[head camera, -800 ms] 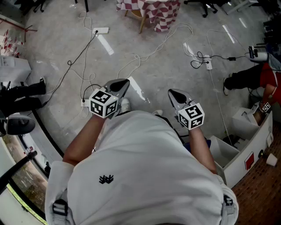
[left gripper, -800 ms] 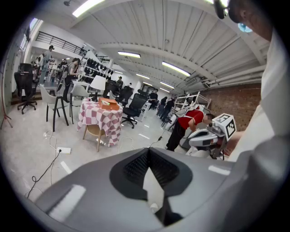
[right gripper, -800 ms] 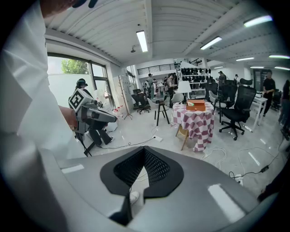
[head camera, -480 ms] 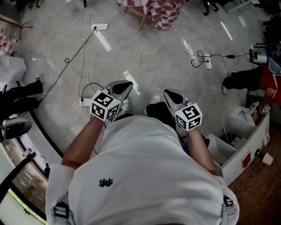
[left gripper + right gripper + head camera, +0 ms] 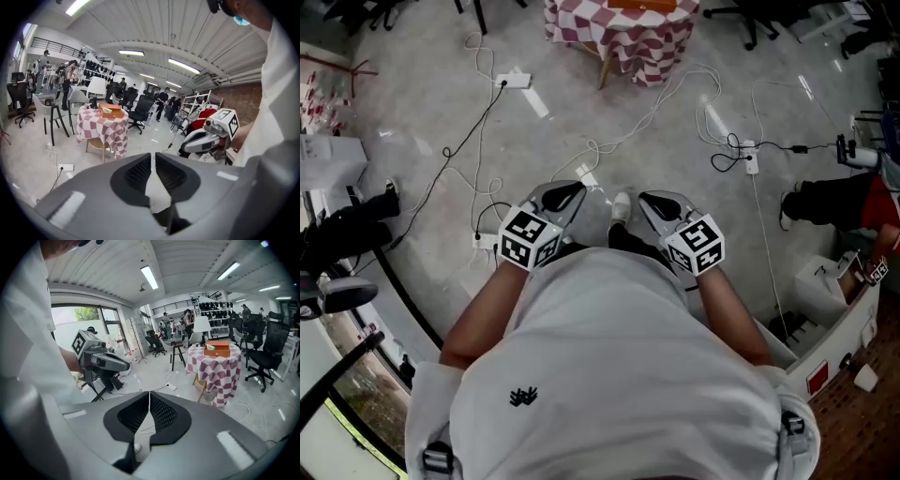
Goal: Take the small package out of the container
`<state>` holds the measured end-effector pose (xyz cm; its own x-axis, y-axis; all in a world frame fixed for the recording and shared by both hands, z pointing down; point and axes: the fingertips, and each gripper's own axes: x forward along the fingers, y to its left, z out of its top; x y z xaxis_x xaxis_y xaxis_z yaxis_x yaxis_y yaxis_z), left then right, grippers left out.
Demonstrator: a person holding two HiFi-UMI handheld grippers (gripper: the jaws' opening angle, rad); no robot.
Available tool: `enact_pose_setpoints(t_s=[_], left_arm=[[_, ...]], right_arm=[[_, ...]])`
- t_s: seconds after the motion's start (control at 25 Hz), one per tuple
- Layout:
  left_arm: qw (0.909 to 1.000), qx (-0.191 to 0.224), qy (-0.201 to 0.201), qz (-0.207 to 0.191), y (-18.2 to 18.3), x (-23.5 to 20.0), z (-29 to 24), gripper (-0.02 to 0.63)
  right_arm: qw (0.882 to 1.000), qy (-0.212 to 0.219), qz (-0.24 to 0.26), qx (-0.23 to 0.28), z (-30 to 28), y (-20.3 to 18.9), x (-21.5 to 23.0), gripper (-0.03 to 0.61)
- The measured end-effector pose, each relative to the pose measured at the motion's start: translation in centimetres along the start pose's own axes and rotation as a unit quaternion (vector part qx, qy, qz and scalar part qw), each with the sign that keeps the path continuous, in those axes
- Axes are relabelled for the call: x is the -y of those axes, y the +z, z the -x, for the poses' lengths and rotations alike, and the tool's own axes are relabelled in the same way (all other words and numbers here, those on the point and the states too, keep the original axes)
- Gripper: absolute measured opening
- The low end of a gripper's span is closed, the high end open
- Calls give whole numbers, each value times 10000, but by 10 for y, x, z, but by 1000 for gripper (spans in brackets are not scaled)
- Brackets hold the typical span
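Observation:
An orange box-like container (image 5: pixel 218 348) stands on a small table with a red-and-white checked cloth (image 5: pixel 213 367), several steps ahead across the floor. In the left gripper view the same container (image 5: pixel 111 111) rests on that table (image 5: pixel 105 131); the head view shows the table (image 5: pixel 623 33) at the top edge. No small package can be made out. Both grippers are held in front of the person's waist, far from the table. My left gripper (image 5: pixel 153 155) (image 5: pixel 565 194) is shut and empty. My right gripper (image 5: pixel 149 393) (image 5: pixel 656 200) is shut, tips touching, with nothing in it.
Cables and a power strip (image 5: pixel 514 81) lie on the concrete floor between me and the table. White bins (image 5: pixel 825 277) and a seated person (image 5: pixel 834 197) are at the right. Office chairs (image 5: pixel 262 352) and a stool (image 5: pixel 177 352) stand around the table.
The person has stepped forward: the checked table has come further into the head view. The two grippers have drawn a little closer together, both still shut.

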<state>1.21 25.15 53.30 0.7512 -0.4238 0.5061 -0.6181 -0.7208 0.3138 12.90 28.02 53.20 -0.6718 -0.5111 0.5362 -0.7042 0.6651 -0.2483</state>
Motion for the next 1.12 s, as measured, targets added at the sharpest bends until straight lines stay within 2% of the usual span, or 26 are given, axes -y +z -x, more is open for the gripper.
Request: enact_pose_setpoints(t_s=[0.08,0.24,0.48,0.64,0.76,1.0,1.12], left_arm=[[9998,19,149,-109,25,-4,-21,92],[9988,164,426,-180,68,-12,-50,92],[9985,240,489,-38,104,-50,-62,89],[9990,321,277,125,121,-98,-75,55],[9994,277,80,180,135,-140,-89,55],[9973,176,-593,-390,188,-214,-100,55],[9957,87,-779,-500,200,-247,-98,55]], right_arm=[[9999,105,61,40,-2,11,28,3],[9995,242,202,7,-14,29,82,23],[9995,232,195,125,-46,76,134,26],[9995,68,313,87,-78,109,163,37],[9994,-182,284,12,-105,132,190,38],[9968,-776,175,-73,-165,192,236,38],[9948,-998,182,-93,-193,220,259,38]])
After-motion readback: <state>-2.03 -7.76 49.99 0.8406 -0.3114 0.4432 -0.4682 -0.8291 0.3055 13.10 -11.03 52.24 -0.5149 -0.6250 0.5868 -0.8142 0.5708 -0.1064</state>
